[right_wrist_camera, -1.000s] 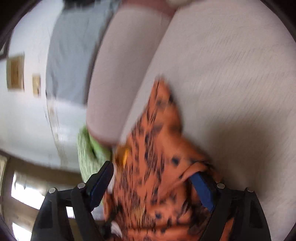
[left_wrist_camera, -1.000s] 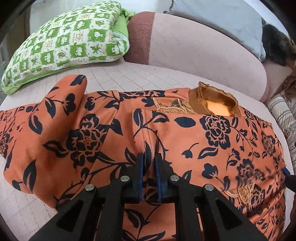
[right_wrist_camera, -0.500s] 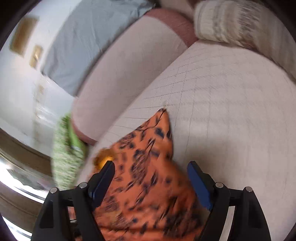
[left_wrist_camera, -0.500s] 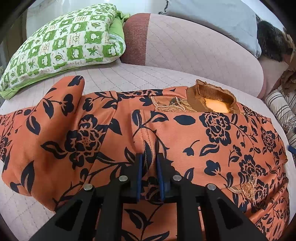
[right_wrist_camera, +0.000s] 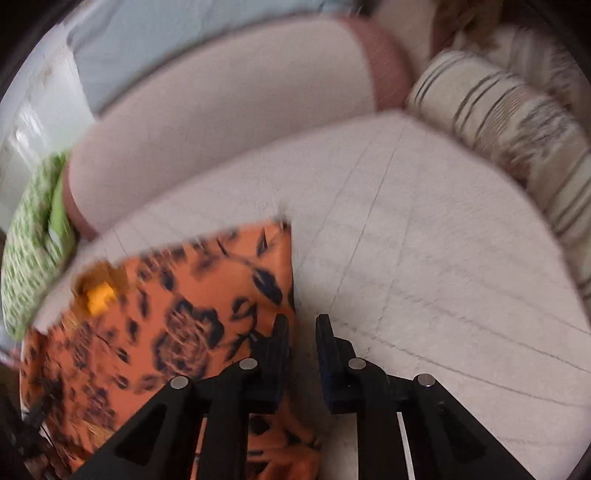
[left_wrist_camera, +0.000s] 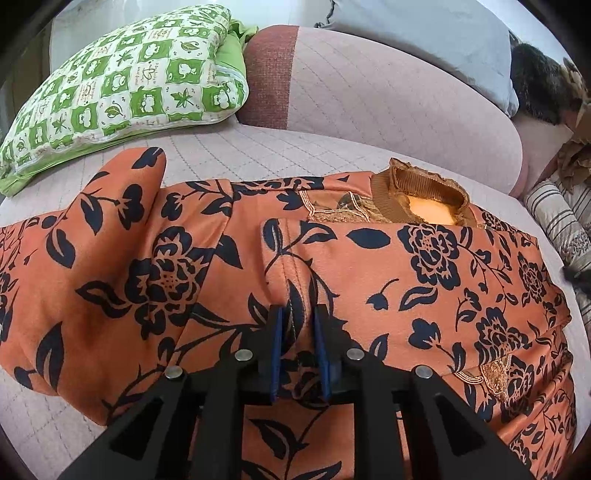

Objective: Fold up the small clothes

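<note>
An orange garment with a dark floral print lies spread on the pale quilted sofa seat. Its brown ribbed collar points toward the backrest, and one sleeve lies out to the left. My left gripper is shut on a ridge of the garment's fabric near the middle. In the blurred right wrist view the garment lies to the left. My right gripper is nearly shut and empty, at the garment's right edge over the bare seat.
A green-and-white patterned pillow lies at the back left. The sofa backrest runs behind, with a grey cloth over it. A striped cushion sits at the right end.
My right gripper let go of the garment's right side, closed its jaws and swung to the bare seat beside it. My left gripper kept its hold and barely moved.
</note>
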The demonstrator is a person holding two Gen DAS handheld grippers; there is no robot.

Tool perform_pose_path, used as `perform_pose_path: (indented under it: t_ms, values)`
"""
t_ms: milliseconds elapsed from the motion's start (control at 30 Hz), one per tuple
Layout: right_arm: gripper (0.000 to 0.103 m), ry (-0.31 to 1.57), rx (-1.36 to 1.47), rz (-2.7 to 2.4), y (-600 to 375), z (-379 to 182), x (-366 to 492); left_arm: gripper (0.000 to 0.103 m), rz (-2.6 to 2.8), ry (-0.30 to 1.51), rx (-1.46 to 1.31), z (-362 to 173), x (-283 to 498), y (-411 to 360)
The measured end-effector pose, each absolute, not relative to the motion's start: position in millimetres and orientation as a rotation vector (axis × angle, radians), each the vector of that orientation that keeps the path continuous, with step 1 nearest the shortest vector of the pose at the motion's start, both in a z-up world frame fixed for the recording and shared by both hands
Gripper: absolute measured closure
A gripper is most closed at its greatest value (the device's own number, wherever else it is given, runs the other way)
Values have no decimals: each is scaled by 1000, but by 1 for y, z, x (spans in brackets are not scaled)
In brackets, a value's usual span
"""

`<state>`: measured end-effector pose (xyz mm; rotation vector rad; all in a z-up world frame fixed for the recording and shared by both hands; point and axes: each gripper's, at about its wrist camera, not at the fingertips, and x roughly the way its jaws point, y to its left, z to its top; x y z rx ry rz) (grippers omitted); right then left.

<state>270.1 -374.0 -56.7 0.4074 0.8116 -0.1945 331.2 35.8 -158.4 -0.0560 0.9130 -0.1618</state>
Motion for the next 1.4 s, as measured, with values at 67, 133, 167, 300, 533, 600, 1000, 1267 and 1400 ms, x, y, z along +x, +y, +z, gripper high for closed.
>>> perform_pose_path:
  t_ms: [67,133,167,300,533,600,1000,1267,1400]
  values:
    - [85,788,452,-58,-360,-50,265,85,-157,913,-42,-158,331,32]
    - [84,894,465,37,-347,-77,271,85,-154,922,-34,-156,333,30]
    - [84,1040,497,15,-351,-111,281,83,-158,928,-40,-152,333,31]
    - [80,907,606,-23,-361,-92,250,66,-189,866,-127,-114,312,58]
    - [15,788,409,-3,-308,-43,199,17,5,639,-470,-73,254,216]
    - [15,798,408,11,-296,-47,179,17,79,669,-663,-94,253,268]
    - [15,875,402,-4,-267,-66,155,19,262,640,-1126,-164,285,424]
    - [15,880,395,9,-257,-64,154,99,367,753,-1105,-174,308,440]
    - [15,868,413,-2,-264,-64,149,99,407,694,-819,-124,307,411]
